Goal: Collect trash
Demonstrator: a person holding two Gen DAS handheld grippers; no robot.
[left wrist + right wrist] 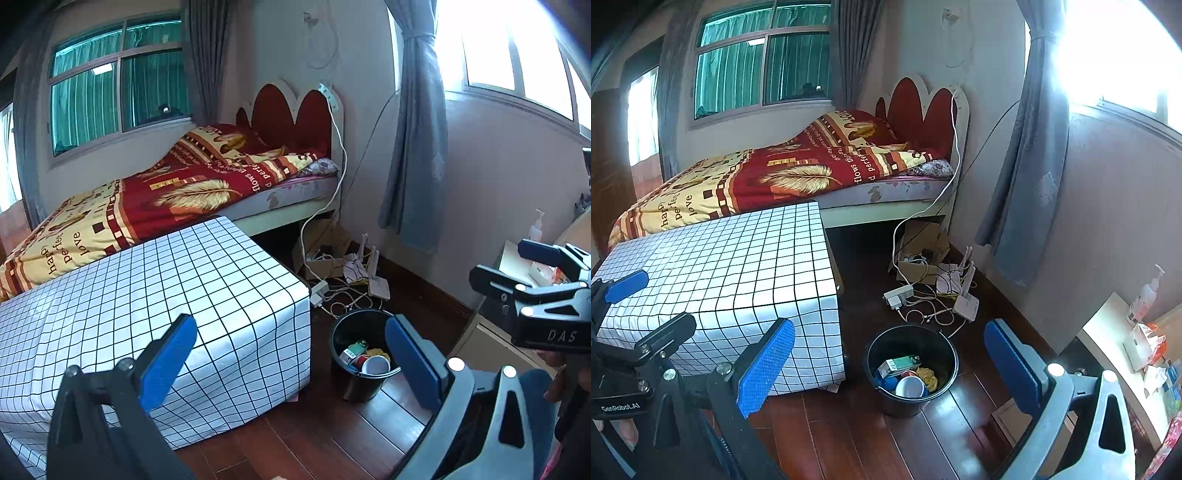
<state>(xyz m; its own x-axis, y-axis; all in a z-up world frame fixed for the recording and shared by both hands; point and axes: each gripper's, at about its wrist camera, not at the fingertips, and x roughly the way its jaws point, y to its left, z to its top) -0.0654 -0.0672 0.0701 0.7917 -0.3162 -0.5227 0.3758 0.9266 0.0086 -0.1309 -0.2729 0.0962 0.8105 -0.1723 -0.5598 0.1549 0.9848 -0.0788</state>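
Note:
A black bucket (pixel 364 354) stands on the wood floor right of the checkered table; it also shows in the right wrist view (pixel 911 363). Inside lie a green carton (pixel 899 363), a white cup (pixel 910 386), something yellow and a red piece. My left gripper (pixel 291 365) is open and empty, held above the table's corner and the bucket. My right gripper (pixel 890 367) is open and empty, held above and in front of the bucket. The right gripper also shows at the right edge of the left wrist view (pixel 535 291).
A table with a white checkered cloth (pixel 731 280) fills the left. Behind it is a bed with a red and yellow blanket (pixel 798 173). Cables, a power strip and a router (pixel 934 295) lie on the floor past the bucket. A desk with boxes (pixel 1145 347) stands at right.

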